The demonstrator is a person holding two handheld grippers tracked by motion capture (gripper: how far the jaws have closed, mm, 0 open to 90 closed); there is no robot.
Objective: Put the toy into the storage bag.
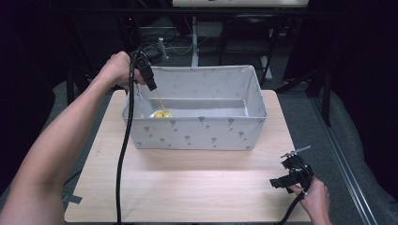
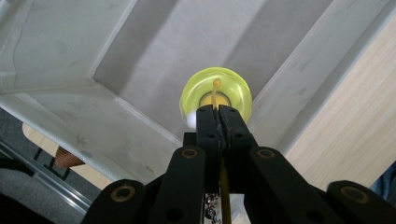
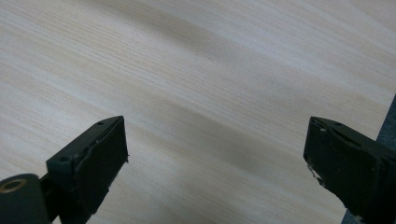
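**Yo-yo dangling low in the bin**

At five o'clock, right gripper [image 1: 287, 180] idles, jaws wide, empty. Toward eleven, left gripper [image 1: 151, 86] pinches the yellow string [image 1: 159, 99]; the yo-yo [image 1: 162, 113] hangs near the fabric bin [image 1: 197, 133] floor. Thin string could slip, or swing against the wall.
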